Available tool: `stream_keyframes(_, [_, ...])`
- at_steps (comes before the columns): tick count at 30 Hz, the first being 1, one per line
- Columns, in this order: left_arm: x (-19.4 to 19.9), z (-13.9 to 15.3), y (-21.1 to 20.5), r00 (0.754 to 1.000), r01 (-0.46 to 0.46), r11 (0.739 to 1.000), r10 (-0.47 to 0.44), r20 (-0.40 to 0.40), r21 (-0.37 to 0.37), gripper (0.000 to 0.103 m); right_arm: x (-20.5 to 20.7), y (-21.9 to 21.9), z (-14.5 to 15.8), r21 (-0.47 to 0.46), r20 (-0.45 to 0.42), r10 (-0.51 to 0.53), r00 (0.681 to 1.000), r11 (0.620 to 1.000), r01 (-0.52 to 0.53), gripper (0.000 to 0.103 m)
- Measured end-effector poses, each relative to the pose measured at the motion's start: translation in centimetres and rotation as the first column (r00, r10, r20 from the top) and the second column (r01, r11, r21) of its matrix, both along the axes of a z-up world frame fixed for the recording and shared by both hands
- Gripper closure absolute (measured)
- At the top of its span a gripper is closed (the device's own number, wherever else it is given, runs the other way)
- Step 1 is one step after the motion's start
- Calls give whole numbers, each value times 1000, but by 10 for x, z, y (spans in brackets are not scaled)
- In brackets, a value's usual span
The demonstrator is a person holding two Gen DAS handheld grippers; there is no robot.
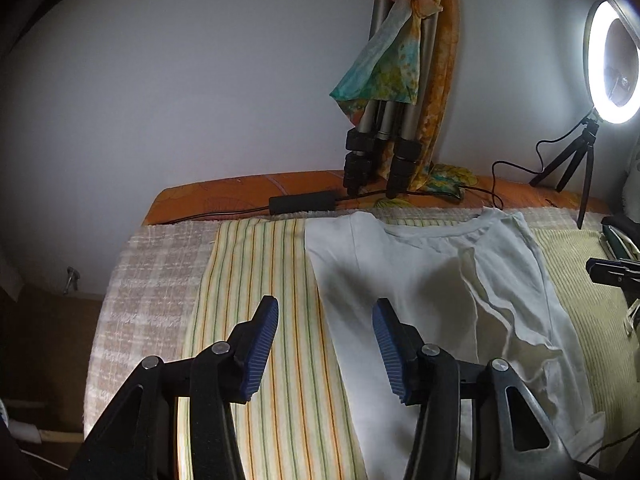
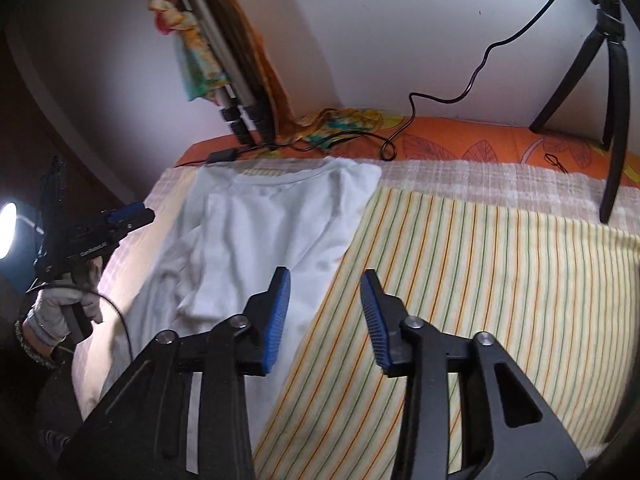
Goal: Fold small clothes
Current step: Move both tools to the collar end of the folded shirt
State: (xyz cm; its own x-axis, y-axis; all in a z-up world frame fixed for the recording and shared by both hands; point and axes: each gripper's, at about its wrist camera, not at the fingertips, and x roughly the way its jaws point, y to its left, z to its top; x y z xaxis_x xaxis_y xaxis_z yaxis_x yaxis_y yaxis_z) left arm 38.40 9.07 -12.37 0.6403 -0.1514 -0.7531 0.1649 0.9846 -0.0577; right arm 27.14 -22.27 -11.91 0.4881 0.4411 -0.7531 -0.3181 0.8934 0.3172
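Observation:
A white T-shirt (image 1: 404,280) lies on the striped sheet, both sides folded in lengthwise, collar toward the wall. It also shows in the right wrist view (image 2: 260,232). My left gripper (image 1: 326,312) is open and empty, hovering over the shirt's left edge. My right gripper (image 2: 325,284) is open and empty, hovering over the shirt's right edge. The left gripper shows in the right wrist view (image 2: 128,216) at the far left, held by a gloved hand. The right gripper's tip shows at the right edge of the left wrist view (image 1: 616,272).
A yellow striped sheet (image 2: 480,272) covers the bed over a checked blanket (image 1: 152,272). A folded tripod with a colourful scarf (image 1: 384,80) leans on the wall. A lit ring light (image 1: 612,64) on a small tripod (image 2: 608,92) and black cables (image 2: 400,136) sit at the back.

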Motion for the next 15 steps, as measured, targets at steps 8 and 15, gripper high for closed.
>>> stream_keyframes(8, [39, -20, -16, 1000, 16, 999, -16, -6, 49, 54, 53, 24, -20, 5, -23, 60, 998, 998, -60, 78])
stream_keyframes(15, [67, -39, -25, 1000, 14, 996, -12, -25, 89, 50, 75, 45, -38, -61, -35, 86, 996, 994, -88, 78])
